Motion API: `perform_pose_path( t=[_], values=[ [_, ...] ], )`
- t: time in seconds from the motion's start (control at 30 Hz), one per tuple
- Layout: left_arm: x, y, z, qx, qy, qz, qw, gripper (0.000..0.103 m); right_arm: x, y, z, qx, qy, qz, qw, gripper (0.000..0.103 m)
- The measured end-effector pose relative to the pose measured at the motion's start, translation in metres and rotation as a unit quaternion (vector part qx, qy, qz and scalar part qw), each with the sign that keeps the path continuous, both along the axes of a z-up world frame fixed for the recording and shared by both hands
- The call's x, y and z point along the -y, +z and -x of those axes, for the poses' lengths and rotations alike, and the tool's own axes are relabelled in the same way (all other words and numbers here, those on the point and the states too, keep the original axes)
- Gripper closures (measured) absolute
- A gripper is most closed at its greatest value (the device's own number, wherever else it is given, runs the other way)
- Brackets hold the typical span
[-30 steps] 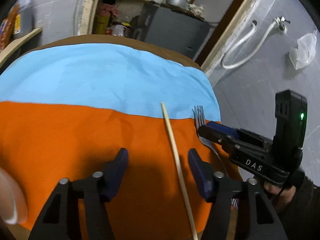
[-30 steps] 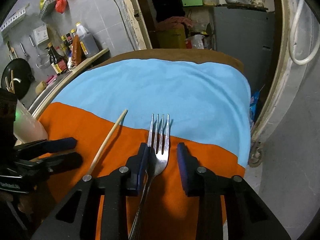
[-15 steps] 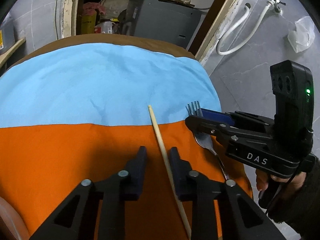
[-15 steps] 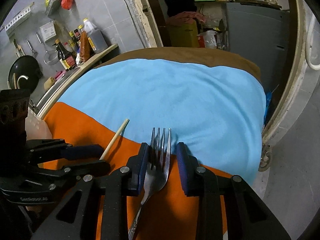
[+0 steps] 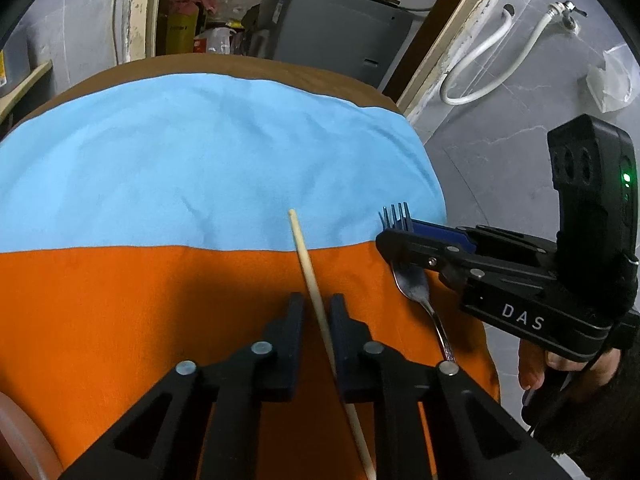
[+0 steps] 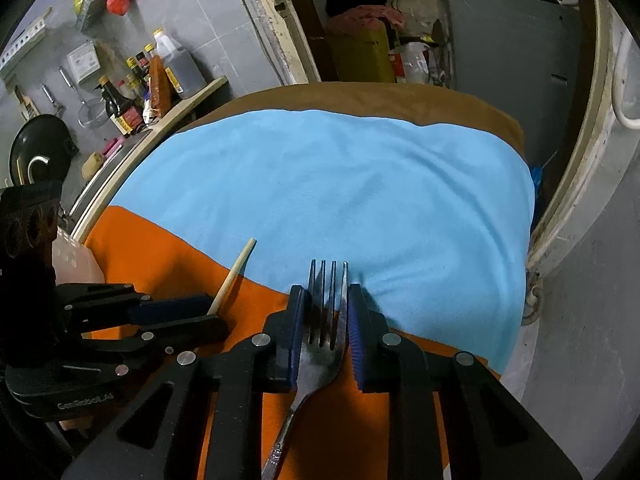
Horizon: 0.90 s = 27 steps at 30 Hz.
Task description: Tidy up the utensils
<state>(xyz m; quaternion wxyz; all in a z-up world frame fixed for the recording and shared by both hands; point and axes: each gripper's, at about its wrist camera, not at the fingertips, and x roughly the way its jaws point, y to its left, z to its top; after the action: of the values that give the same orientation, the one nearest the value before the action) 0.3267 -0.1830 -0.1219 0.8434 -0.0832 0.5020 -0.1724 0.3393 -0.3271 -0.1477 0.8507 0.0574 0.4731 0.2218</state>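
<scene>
A wooden chopstick (image 5: 310, 276) lies on the orange cloth (image 5: 140, 312), its tip over the blue cloth (image 5: 200, 168). My left gripper (image 5: 317, 312) straddles it, jaws closing, with a thin gap on each side of the stick. A metal fork (image 6: 326, 320) lies to the right, tines pointing away. My right gripper (image 6: 325, 320) has the fork's head between its blue pads, jaws closing, almost against its edges. In the left wrist view the fork (image 5: 416, 292) shows under the right gripper (image 5: 394, 236). The right wrist view shows the chopstick (image 6: 236, 272) and the left gripper (image 6: 192, 312).
A translucent cup (image 6: 76, 260) stands at the left, behind the left gripper. The table's right edge (image 6: 524, 240) drops off close to the fork. A shelf with bottles (image 6: 152, 84) is far left. A hand (image 5: 560, 364) holds the right gripper.
The left jaws have closed from wide apart to a narrow gap around the chopstick. The right jaws have narrowed around the fork's head. Both grippers have crept forward over the cloth.
</scene>
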Motion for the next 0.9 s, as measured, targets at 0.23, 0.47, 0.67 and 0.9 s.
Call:
perform_pose_path(
  t=[0.23, 0.47, 0.67, 0.9],
  values=[
    [0.002, 0.0, 0.0, -0.016, 0.002, -0.002, 0.9999, 0.094, -0.005, 0.001, 0.005, -0.012, 0.002, 0.007, 1.0, 0.085],
    [-0.005, -0.002, 0.013, -0.021, 0.017, 0.01, 0.9996, 0.095, -0.014, 0.001, 0.015, -0.019, 0.004, 0.012, 1.0, 0.085],
    [-0.013, -0.006, 0.026, -0.022, 0.024, 0.019, 0.9993, 0.095, -0.014, -0.001, 0.019, -0.023, 0.0, 0.006, 1.0, 0.085],
    [-0.015, -0.008, 0.029, -0.028, 0.019, 0.019, 0.9992, 0.096, -0.013, -0.002, 0.019, -0.033, 0.007, -0.004, 0.999, 0.084]
  ],
)
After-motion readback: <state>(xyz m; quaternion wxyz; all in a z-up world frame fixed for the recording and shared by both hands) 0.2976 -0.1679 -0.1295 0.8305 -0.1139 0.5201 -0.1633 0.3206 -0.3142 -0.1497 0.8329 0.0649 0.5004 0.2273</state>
